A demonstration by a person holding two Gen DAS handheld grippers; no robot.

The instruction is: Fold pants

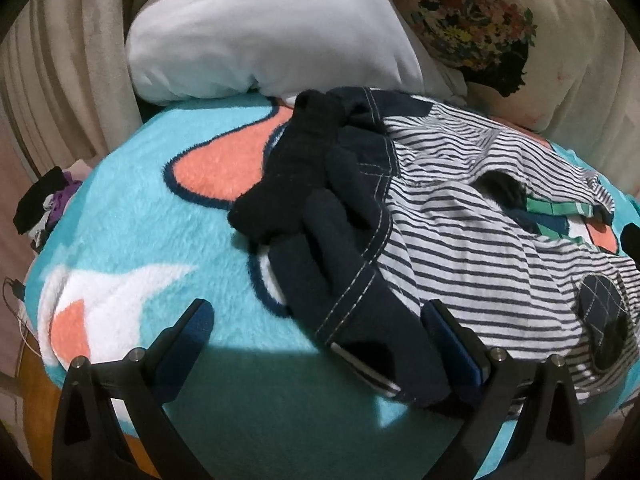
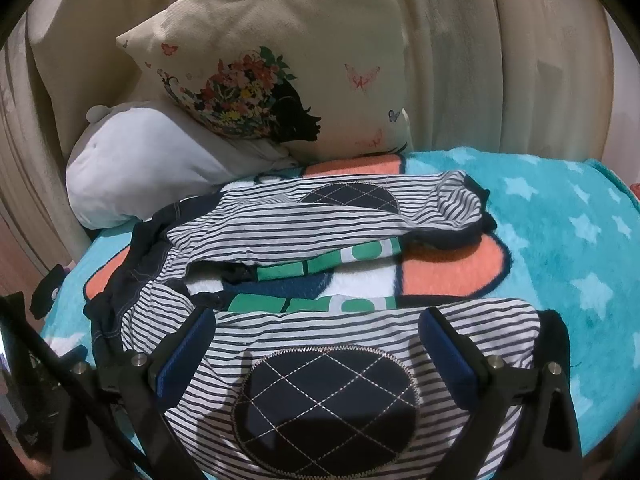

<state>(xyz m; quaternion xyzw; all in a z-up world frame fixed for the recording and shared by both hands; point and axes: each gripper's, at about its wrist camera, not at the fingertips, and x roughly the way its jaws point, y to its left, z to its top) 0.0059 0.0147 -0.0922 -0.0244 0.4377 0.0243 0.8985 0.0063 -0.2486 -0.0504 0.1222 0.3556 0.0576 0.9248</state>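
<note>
Striped pants [image 2: 320, 216] lie spread on the blanket [image 2: 560, 240], left gripper [image 1: 316, 344] and right gripper [image 2: 316, 344] both spread apart.

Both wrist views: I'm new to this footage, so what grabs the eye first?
The navy-and-white striped cotton pants with quilted navy oval knee patches sprawl across the fluffy turquoise blanket. Behind stands a cream cushion printed with a flower-haired silhouette, beside a plain white pillow.

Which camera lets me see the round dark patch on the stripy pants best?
The right wrist view. There the round patch fills the bottom middle, right between the open right tool fingers, so its criss-cross stitching is clear. The left wrist view shows a patch small and off at the right edge, partly shadowed, on the stripy pants.
</note>
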